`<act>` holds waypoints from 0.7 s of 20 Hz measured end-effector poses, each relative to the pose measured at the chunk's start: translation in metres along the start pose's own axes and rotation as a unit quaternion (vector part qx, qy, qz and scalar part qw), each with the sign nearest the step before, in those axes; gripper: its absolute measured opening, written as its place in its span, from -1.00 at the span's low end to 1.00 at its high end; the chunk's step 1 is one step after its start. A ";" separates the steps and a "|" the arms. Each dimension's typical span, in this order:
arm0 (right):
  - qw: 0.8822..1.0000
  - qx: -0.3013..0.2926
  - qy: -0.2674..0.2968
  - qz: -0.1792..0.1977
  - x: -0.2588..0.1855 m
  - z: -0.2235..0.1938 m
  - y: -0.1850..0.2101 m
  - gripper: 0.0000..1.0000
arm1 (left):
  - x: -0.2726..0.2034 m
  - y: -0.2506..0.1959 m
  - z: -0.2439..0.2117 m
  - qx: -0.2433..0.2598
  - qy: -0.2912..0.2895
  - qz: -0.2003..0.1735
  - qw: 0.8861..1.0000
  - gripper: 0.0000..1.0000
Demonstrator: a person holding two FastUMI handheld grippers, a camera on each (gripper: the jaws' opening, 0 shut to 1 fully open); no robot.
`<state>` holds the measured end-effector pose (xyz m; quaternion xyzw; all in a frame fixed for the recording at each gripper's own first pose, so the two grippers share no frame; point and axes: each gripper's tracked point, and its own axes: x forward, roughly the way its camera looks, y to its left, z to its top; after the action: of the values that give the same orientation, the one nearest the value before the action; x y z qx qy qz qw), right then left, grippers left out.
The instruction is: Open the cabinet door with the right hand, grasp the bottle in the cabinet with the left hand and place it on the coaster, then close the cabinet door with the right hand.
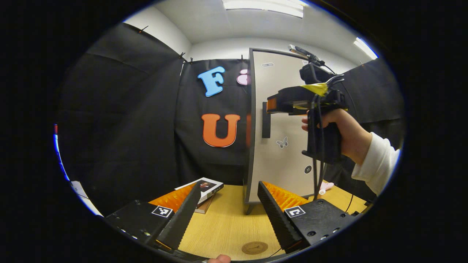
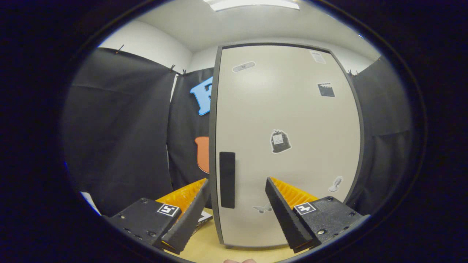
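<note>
The cabinet (image 2: 285,146) stands shut at the surface's (image 1: 226,223) far edge, so the bottle, presumably inside, is hidden. Its upright handle (image 2: 227,179) lies just ahead of the right tool (image 2: 234,215), whose jaws gape wide. The left tool (image 1: 228,215), also wide, waits above the coaster (image 1: 255,247) at the near edge.

Cabinet (image 1: 281,128) stands on table (image 1: 226,223); books (image 1: 204,190) left, coaster (image 1: 255,247) seemingly before it.

Both cameras face the cabinet door (image 2: 285,146)
Left gripper view looks from farther back over the table (image 1: 226,223); right gripper view sits close.
</note>
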<state>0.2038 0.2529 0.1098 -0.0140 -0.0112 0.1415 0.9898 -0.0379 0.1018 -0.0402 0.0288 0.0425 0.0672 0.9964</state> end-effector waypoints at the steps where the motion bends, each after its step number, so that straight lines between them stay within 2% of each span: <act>1: 1.000 -0.003 0.004 -0.005 0.009 -0.003 0.002 0.90 | 0.000 0.002 0.000 -0.002 -0.001 0.000 1.000 0.90; 2: 1.000 -0.005 0.010 -0.008 0.016 -0.007 0.005 0.98 | 0.000 0.003 0.001 -0.004 -0.002 -0.001 1.000 0.90; 4: 1.000 -0.002 0.027 -0.007 0.030 -0.017 0.011 0.98 | 0.002 0.005 0.001 -0.006 -0.002 -0.002 1.000 0.90; 7: 0.999 0.002 0.037 -0.008 0.044 -0.024 0.017 0.87 | 0.004 0.005 0.000 -0.004 -0.001 -0.008 1.000 0.90; 10: 0.999 -0.012 0.045 -0.026 0.055 -0.030 0.014 0.59 | 0.005 0.002 -0.001 -0.005 -0.001 -0.015 1.000 0.90; 12: 0.998 -0.014 0.052 -0.028 0.062 -0.034 0.014 0.28 | 0.005 0.000 0.000 -0.004 -0.002 -0.017 1.000 0.90; 13: 0.998 -0.014 0.055 -0.032 0.064 -0.036 0.013 0.27 | 0.005 0.000 0.000 -0.004 -0.002 -0.018 1.000 0.90; 14: 0.998 -0.011 0.057 -0.034 0.066 -0.037 0.012 0.18 | 0.005 -0.001 0.000 -0.004 -0.001 -0.019 1.000 0.90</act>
<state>0.2647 0.2822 0.0733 -0.0326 0.0430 0.1069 0.9928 -0.0323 0.1019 -0.0404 0.0239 0.0416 0.0480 0.9977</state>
